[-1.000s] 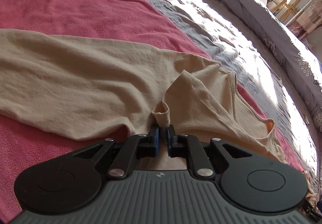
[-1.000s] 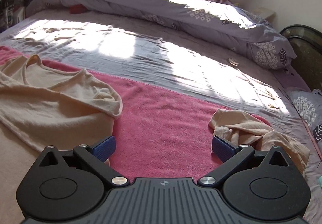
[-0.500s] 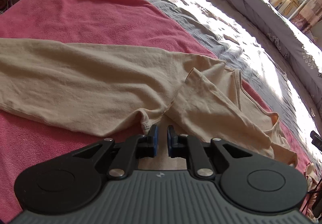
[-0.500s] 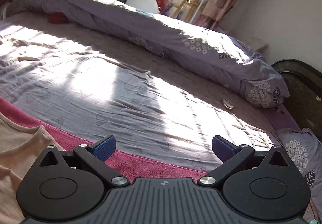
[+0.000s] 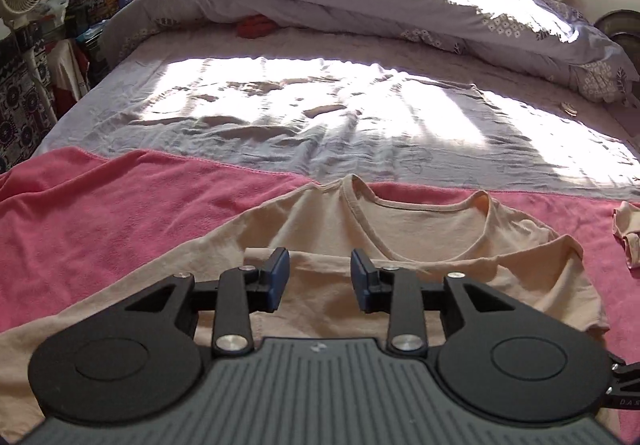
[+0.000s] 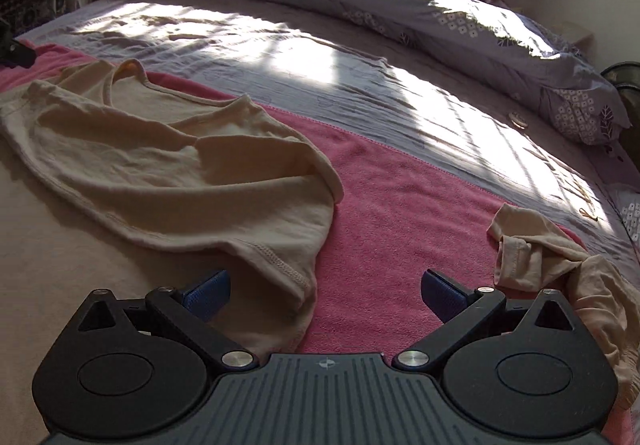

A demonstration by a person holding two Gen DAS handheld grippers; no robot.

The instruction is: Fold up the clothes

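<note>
You are working over the wide bed with its grey wrinkled sheet [image 5: 320,117], and across its near side the pink terry blanket [image 5: 100,213] is lying under the beige long-sleeved cotton shirt [image 5: 420,233], which is spread with its neckline facing the far side and one sleeve already laid across the chest. Your left tongs [image 5: 316,279] are hovering just above that folded sleeve, parted to a narrow gap and gripping nothing; if you are lowering them here, you are risking a pinch of both sleeve and body layer together, which would drag the finished fold out of line. Your right tongs [image 6: 324,291] are standing wide, empty, with the hemmed edge of the shirt [image 6: 280,265] lying just ahead of the left pad [image 6: 208,293]; closing from this angle could catch only the top layer, or snag the pink pile beneath and lift the blanket too. The small crumpled beige garment [image 6: 560,269] is lying near the right side, and a sweeping fold could be brushing into it.
</note>
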